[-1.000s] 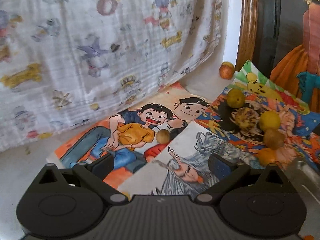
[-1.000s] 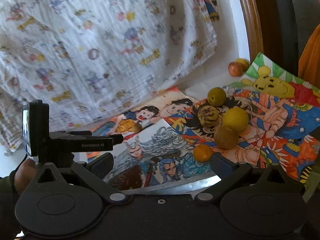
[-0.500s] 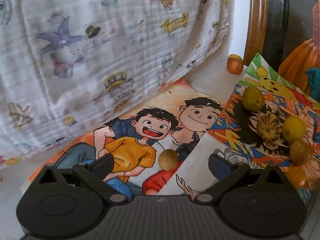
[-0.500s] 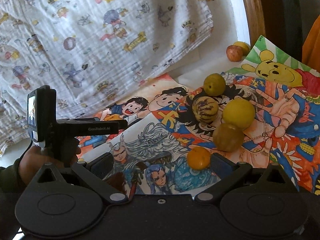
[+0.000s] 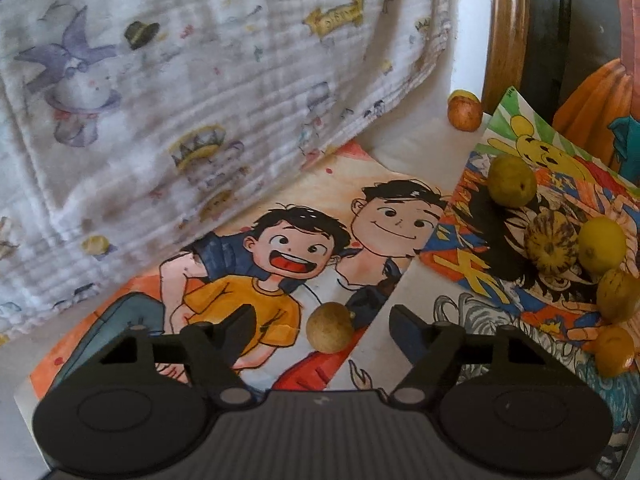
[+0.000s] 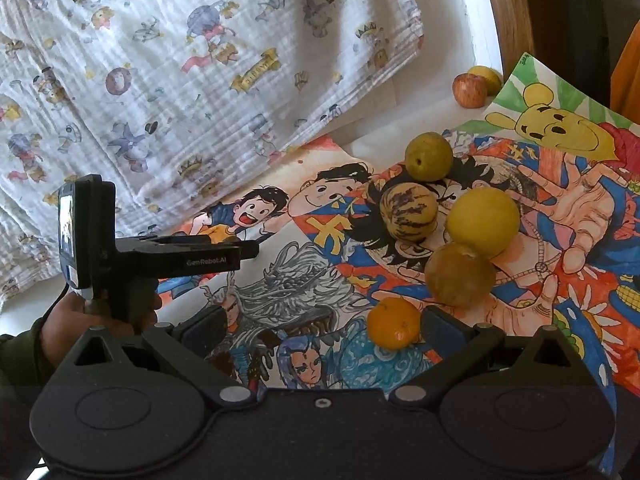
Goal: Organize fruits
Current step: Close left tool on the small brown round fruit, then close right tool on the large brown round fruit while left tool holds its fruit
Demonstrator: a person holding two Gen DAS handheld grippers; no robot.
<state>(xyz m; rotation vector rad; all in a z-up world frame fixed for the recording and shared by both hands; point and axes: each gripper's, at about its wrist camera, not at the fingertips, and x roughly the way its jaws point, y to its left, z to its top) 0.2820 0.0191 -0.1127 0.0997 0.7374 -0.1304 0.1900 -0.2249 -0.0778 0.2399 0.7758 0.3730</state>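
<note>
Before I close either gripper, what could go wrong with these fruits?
The small brown fruit sits alone between the open fingers of the left gripper; being round on a loose paper drawing, it may roll away if one finger nudges it first. The orange lies close against the right-hand finger of the right gripper, off-centre, so closing could push it sideways into the brownish fruit and disturb the cluster.
</note>
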